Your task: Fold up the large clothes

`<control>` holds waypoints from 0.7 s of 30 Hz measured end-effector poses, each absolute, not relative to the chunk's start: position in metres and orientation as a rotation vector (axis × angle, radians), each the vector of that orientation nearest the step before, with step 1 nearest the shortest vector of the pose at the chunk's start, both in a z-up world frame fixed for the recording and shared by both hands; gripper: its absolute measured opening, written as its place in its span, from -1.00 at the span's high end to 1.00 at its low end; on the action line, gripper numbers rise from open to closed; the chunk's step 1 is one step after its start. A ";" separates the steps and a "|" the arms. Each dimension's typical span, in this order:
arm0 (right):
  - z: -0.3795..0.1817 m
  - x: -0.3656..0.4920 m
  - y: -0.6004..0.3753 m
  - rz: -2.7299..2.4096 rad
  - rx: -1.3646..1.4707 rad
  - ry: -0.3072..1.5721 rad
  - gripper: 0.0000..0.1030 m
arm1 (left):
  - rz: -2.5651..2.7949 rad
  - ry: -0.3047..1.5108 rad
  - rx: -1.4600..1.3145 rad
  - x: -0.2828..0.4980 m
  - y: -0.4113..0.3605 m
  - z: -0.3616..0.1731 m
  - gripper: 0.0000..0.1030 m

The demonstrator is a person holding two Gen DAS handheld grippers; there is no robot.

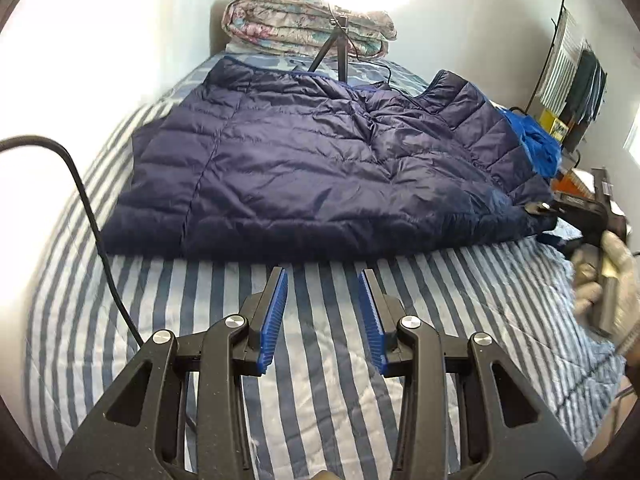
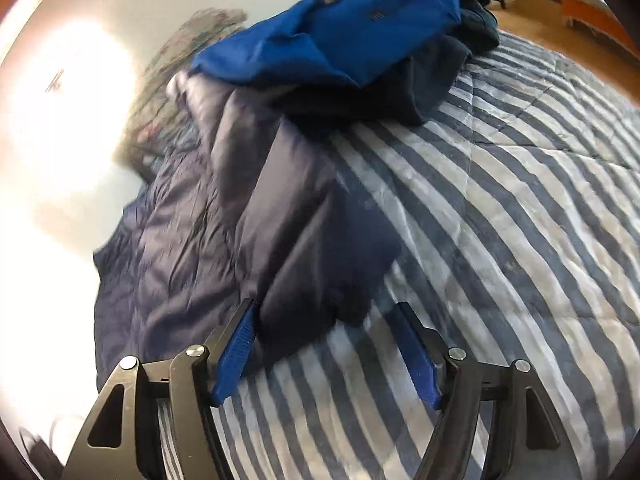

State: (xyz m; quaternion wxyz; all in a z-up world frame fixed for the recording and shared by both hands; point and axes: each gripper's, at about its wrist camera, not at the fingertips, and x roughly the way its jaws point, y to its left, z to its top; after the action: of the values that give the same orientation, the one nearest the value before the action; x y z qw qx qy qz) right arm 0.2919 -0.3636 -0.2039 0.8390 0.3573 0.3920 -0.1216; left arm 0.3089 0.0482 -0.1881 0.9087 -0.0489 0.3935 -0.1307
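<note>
A navy quilted puffer jacket (image 1: 304, 168) lies spread across the striped bed cover (image 1: 320, 360). My left gripper (image 1: 324, 280) is open and empty, hovering just short of the jacket's near hem. The right gripper (image 1: 560, 212) shows at the jacket's right corner, held by a gloved hand (image 1: 612, 276). In the right wrist view my right gripper (image 2: 328, 312) is open, with the jacket's corner (image 2: 304, 280) lying between its fingers, against the left pad (image 2: 236, 348). The view is blurred.
A folded floral quilt (image 1: 308, 28) and a tripod (image 1: 332, 48) stand at the bed's far end. A bright blue garment (image 2: 344, 28) and dark clothes (image 2: 476, 20) lie heaped beside the jacket. A black cable (image 1: 88, 208) crosses the bed's left side. Shelves and hangers (image 1: 568, 76) are at the right.
</note>
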 end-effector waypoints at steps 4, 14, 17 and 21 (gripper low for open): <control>-0.198 0.314 -0.364 -0.254 0.698 0.824 0.17 | -0.266 0.822 -0.095 0.301 0.049 -0.194 0.28; -0.093 0.329 -0.276 -0.184 0.229 0.657 0.78 | -0.226 0.861 -0.094 0.265 0.065 -0.207 0.28; -0.071 0.333 -0.248 -0.127 0.181 0.609 0.80 | -0.200 0.873 -0.104 0.255 0.074 -0.211 0.28; -0.049 0.344 -0.199 -0.062 0.096 0.556 0.81 | -0.183 0.873 -0.136 0.243 0.086 -0.213 0.28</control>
State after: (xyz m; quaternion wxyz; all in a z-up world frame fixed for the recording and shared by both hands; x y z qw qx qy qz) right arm 0.3444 -0.1987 -0.0492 0.9601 0.0471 0.2741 -0.0305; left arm 0.2427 0.0863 -0.2131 0.9000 -0.0658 0.4216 -0.0885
